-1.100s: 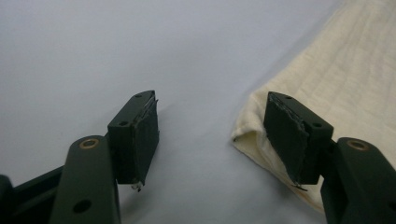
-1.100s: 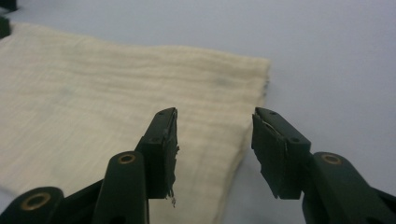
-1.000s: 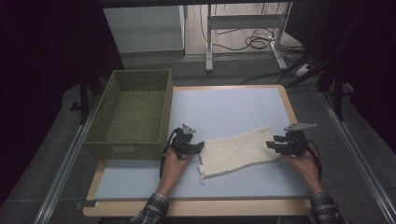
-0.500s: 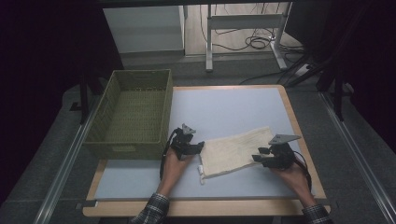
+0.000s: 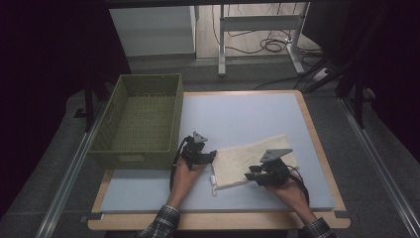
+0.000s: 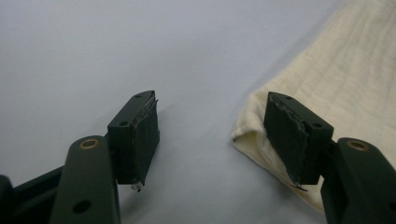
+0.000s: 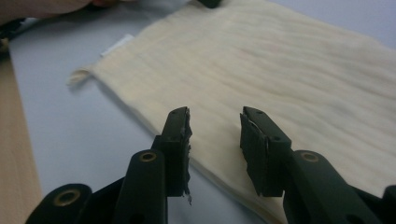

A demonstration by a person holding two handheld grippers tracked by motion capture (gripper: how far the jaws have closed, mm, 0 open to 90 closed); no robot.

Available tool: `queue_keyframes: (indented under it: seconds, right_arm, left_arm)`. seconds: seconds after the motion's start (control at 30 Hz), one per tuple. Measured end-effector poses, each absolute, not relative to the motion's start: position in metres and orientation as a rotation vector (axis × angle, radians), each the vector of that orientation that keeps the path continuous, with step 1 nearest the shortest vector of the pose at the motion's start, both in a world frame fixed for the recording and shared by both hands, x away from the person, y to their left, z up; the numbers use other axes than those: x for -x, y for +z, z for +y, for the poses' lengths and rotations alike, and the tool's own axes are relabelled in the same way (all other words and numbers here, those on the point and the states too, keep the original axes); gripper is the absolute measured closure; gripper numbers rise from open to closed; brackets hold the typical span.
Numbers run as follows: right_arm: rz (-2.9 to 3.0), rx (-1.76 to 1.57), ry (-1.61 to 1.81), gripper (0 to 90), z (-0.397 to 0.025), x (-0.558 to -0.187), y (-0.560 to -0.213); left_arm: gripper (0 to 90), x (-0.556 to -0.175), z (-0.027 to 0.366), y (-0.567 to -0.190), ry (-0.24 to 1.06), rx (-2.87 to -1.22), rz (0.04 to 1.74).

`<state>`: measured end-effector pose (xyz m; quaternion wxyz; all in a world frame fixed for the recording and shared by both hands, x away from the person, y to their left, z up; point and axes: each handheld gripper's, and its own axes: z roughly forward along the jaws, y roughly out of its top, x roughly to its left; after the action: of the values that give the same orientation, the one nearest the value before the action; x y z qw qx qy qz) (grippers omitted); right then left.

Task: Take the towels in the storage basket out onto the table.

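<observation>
A folded cream cloth [image 5: 247,158] lies flat on the pale blue mat, near the front middle. My left gripper [image 5: 210,155] rests at the cloth's left edge, open; in the left gripper view its right pad [image 6: 286,135] sits by the cloth's folded corner [image 6: 252,135] and the left pad [image 6: 140,135] is over bare mat. My right gripper [image 5: 253,174] is open at the cloth's near edge [image 7: 205,163], its jaws straddling that edge, nothing pinched. A small white tag [image 7: 115,46] sticks out at the cloth's far corner.
A green woven basket [image 5: 119,148] stands on the left of the table, beside the mat [image 5: 237,114]. The wooden table edge [image 5: 317,144] frames the mat. Behind the table are a white cabinet [image 5: 153,29], a desk leg and floor cables [image 5: 267,44].
My right gripper has moved left and toward the near edge of the cloth, from its right end. The left gripper and the cloth have stayed put.
</observation>
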<state>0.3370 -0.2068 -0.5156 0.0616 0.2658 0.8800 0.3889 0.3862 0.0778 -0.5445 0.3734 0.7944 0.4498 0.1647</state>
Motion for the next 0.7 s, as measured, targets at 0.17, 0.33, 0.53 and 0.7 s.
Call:
queue_keyframes:
  seconds: [0.17,0.33,0.53,0.7]
  right_arm:
    - [2.701,-0.743,1.203,63.3,-0.182,-0.331,-0.516]
    - [2.759,-0.667,1.22,63.3,-0.147,-0.322,-0.518]
    - [2.79,-0.618,1.21,61.2,-0.125,-0.315,-0.522]
    - [2.774,-0.613,1.164,57.2,-0.11,-0.31,-0.53]
  left_arm:
    - [35.7,-0.386,0.078,-0.545,0.422,-2.034,1.151]
    - [35.8,-0.386,0.078,-0.545,0.422,-2.033,1.153]
    - [35.8,-0.386,0.078,-0.545,0.422,-2.035,1.152]
    - [35.8,-0.386,0.078,-0.545,0.422,-2.035,1.152]
